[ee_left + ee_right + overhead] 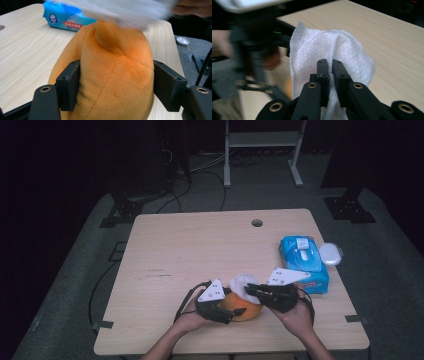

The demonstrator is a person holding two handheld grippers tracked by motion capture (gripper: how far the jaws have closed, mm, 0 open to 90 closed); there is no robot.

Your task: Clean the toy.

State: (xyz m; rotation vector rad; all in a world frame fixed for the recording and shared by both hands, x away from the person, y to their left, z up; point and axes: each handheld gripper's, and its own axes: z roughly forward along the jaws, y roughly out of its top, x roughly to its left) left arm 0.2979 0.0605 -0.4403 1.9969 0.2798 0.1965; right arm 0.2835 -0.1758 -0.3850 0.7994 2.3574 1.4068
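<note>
Your left gripper (113, 87) is clamped on the orange plush toy (110, 75), one jaw pressed into each flank, and the toy sits near the front edge of the wooden table (200, 245), between your two hands. Expect it to be light and very soft: the pile dents under the pads, so it will squash and twist rather than slip, and a grip low across the body, as you have it, should steady it best. Your right gripper (331, 67) has its jaws pinched together on a white wet wipe (329, 47), which drapes over them and rests against the top of the toy. The wipe looks thin, limp and probably damp, so it will likely bunch and drag on the fur; take it by a gathered fold, not an edge, or it may tear or pull free. The left gripper view is blurred at the top, so you cannot tell exactly how much of the wipe touches the plush. The blue wet-wipe pack (304, 264) lies well to the right, its round white lid (330, 253) beside it.
</note>
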